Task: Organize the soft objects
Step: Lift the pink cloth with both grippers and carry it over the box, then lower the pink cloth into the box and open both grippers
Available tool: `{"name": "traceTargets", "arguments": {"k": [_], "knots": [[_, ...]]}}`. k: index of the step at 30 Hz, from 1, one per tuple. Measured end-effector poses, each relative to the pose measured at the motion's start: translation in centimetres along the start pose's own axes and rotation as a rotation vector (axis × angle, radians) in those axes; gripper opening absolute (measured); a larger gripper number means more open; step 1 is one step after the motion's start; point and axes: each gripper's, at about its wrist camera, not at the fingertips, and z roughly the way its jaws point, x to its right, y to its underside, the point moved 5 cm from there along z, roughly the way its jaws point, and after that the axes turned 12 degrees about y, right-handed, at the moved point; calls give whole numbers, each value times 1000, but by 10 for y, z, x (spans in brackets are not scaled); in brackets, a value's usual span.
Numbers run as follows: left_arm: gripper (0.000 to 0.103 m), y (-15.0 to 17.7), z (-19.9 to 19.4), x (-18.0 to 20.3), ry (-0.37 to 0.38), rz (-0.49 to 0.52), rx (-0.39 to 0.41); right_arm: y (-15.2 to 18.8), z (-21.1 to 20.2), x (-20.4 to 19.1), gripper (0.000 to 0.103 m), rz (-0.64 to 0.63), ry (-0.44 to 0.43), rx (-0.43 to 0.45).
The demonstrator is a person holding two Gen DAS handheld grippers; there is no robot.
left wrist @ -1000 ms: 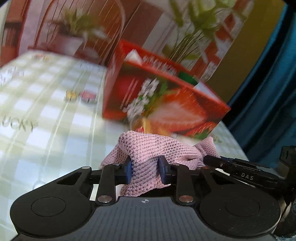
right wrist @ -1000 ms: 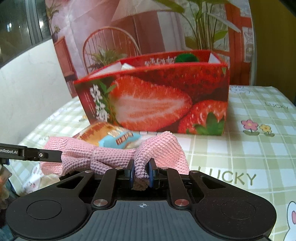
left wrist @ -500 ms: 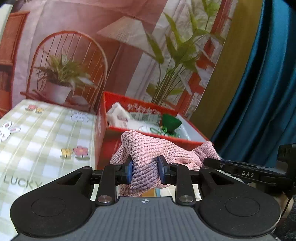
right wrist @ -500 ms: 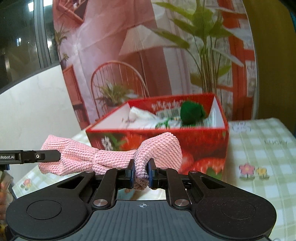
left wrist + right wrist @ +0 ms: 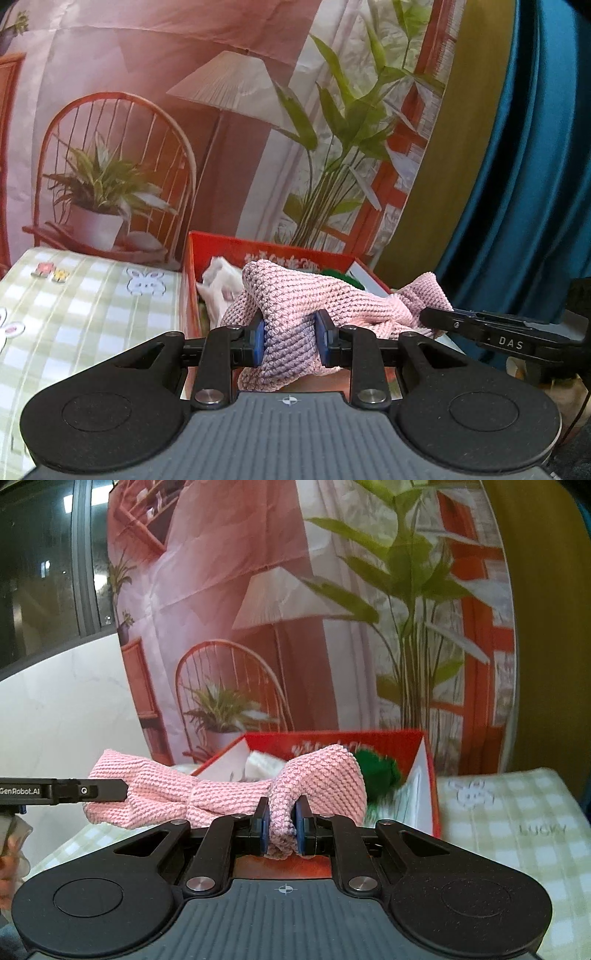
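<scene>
Both tools rose, each clamped on pink cloth (image 5: 295, 295) end; cloth stretched crosswise, red box (image 5: 424, 753) just ahead, below.

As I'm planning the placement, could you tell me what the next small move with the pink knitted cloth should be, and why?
Probably carry it forward over the open red strawberry box, then lower it in. Both the left gripper and the right gripper are shut on the pink knitted cloth, which hangs stretched between them at about the height of the box's rim, and the box already holds a green item and other white things.

Pink cloth (image 5: 295, 295) lifted off table, now above red box (image 5: 424, 775).
</scene>
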Motion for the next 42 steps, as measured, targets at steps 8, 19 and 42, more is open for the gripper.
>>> {"name": "traceTargets", "arguments": {"k": [8, 19, 42], "knots": [[29, -30, 32, -9, -3, 30, -33, -31, 25, 14, 13, 5, 6, -4], [29, -35, 84, -27, -47, 25, -140, -40, 76, 27, 13, 18, 38, -100], [29, -7, 134, -50, -68, -14, -343, -5, 136, 35, 13, -10, 72, -319]]}}
